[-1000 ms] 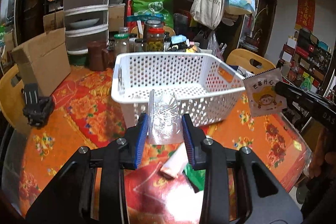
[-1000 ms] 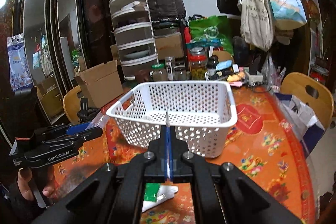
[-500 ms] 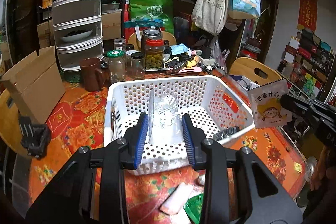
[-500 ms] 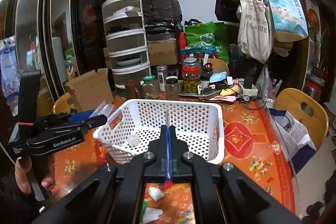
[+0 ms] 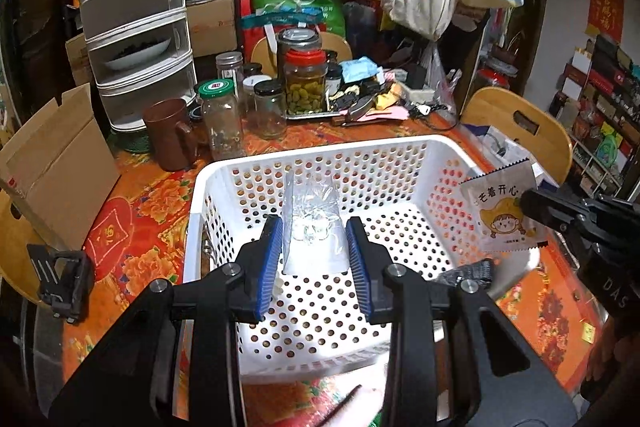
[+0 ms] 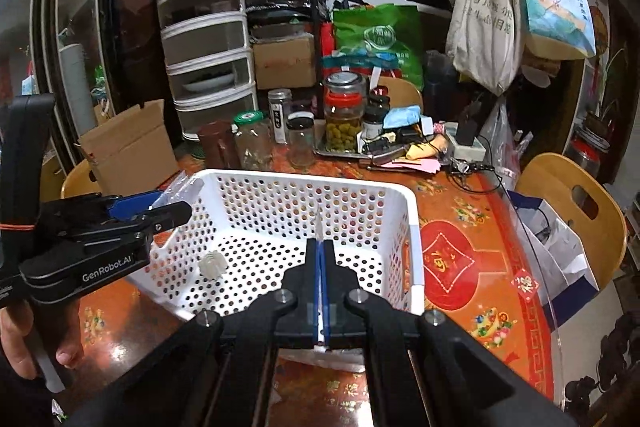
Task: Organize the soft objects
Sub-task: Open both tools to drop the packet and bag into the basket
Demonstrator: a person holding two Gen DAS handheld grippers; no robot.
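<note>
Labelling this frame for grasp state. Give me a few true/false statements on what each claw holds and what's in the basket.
1. The left claw holds a clear plastic bag over the white basket. True.
2. The right claw is open and empty. False: it is shut on a cartoon sachet, seen edge-on in its own view.
3. The basket holds no items. False: a small white ribbed object lies on its floor.
4. The brown mug stands inside the basket. False: it stands on the table beyond it.
5. Glass jars stand behind the basket. True.
</note>
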